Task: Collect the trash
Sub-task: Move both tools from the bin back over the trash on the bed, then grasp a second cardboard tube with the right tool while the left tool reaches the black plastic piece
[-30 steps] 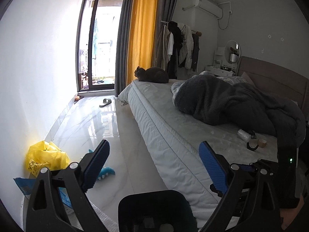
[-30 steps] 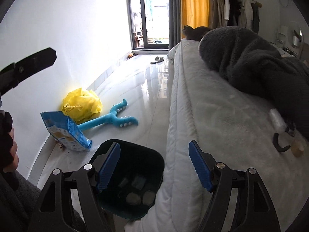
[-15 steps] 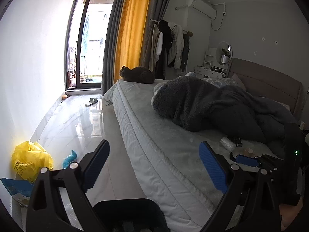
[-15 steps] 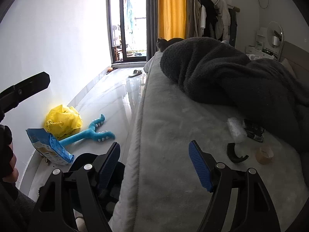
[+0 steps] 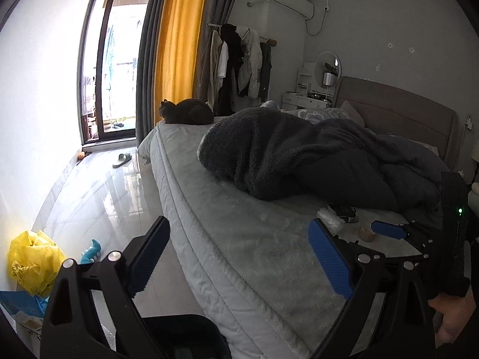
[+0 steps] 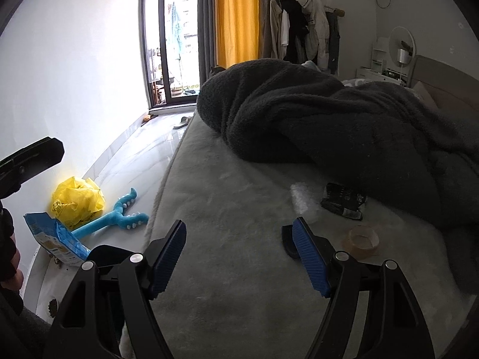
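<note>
blue snack bag (image 6: 55,236) shows whole only in right wrist view.

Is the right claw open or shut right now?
Open. In its own wrist view the right claw has its blue pads spread wide over the bed, nothing between them.

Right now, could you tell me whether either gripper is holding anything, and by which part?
Nothing is held. The left gripper and the right gripper both have their jaws wide apart and empty above the bed.
</note>
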Action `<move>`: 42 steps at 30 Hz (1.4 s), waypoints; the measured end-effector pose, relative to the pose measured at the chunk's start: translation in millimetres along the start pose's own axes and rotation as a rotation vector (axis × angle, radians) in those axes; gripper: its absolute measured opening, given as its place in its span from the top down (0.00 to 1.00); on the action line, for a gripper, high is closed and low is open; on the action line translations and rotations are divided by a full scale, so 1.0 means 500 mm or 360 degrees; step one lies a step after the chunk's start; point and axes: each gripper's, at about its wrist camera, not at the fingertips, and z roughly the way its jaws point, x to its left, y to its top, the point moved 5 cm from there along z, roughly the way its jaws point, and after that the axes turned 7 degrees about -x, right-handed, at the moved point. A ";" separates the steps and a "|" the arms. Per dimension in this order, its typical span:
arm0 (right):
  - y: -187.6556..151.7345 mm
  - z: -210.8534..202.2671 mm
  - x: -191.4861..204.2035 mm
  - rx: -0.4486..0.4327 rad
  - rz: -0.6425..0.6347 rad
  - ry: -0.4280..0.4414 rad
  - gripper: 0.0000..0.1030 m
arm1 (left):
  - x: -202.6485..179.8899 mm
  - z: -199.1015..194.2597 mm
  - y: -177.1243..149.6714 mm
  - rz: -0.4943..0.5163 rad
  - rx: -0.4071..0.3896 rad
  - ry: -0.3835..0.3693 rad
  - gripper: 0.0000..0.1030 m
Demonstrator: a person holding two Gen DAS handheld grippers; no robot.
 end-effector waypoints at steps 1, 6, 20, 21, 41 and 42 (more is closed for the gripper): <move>0.000 0.002 -0.017 0.0005 0.0006 -0.0015 0.28 | -0.008 0.007 0.000 0.0019 0.0003 -0.0005 0.08; -0.001 0.005 -0.080 0.0005 0.0046 -0.0064 0.27 | -0.035 0.043 -0.004 0.0066 0.0038 -0.0032 0.08; -0.006 0.020 -0.216 0.0004 0.0231 -0.0105 0.17 | -0.130 0.125 -0.009 0.0144 0.0100 -0.0243 0.06; -0.007 0.021 -0.221 0.0006 0.0238 -0.0106 0.17 | -0.132 0.134 -0.010 0.0129 0.0115 -0.0260 0.06; -0.069 0.110 -0.327 0.0211 0.0295 -0.0136 0.17 | -0.223 0.243 -0.098 0.0203 0.0375 -0.0483 0.06; -0.070 0.116 -0.327 0.0221 0.0287 -0.0130 0.17 | -0.226 0.248 -0.103 0.0203 0.0389 -0.0500 0.06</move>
